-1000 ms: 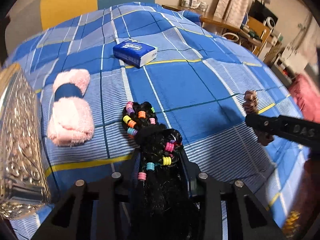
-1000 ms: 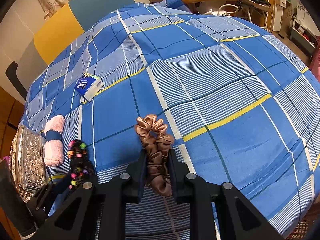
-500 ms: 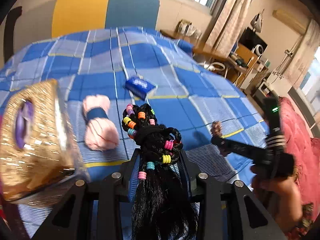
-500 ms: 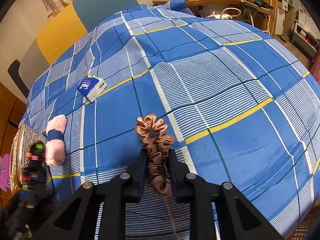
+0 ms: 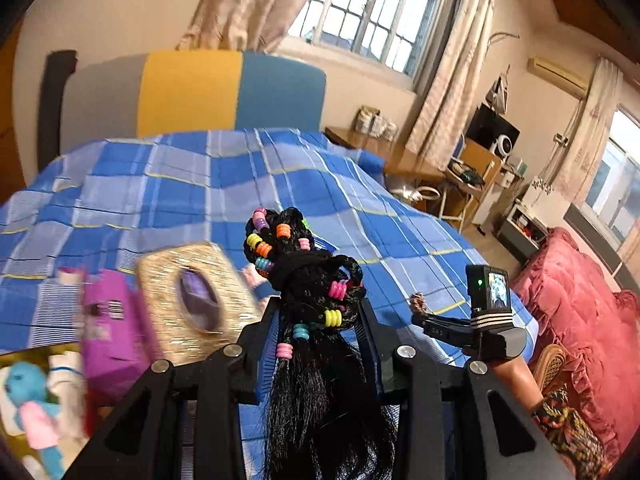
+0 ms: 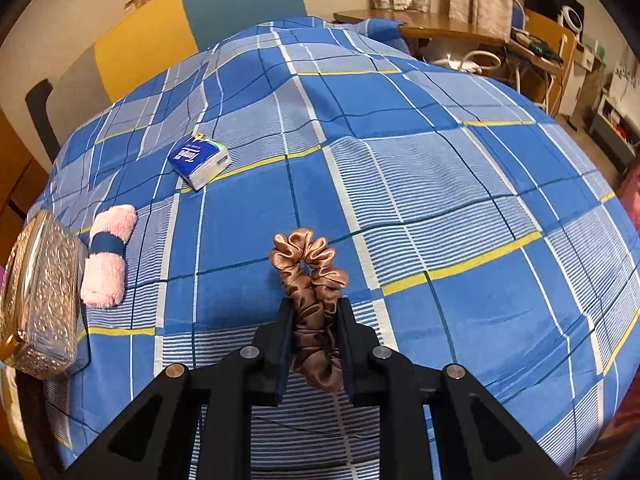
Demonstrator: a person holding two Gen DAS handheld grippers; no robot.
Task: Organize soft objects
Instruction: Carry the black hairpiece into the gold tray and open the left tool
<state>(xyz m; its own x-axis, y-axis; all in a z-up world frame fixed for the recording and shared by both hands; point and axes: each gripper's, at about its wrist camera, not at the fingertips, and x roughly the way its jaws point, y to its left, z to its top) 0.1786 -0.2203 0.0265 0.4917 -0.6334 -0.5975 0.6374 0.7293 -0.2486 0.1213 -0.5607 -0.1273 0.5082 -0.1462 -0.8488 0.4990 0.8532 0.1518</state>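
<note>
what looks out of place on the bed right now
Nothing spilled or damaged. The tissue pack lies askew to the plaid lines, apart from the pink towel roll beside the gold box.

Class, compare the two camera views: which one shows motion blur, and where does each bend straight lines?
Left wrist view: gold box and purple box are smeared, window glares. Right wrist view: sharp, evenly lit; bedspread stripes bow outward toward the edges.
</note>
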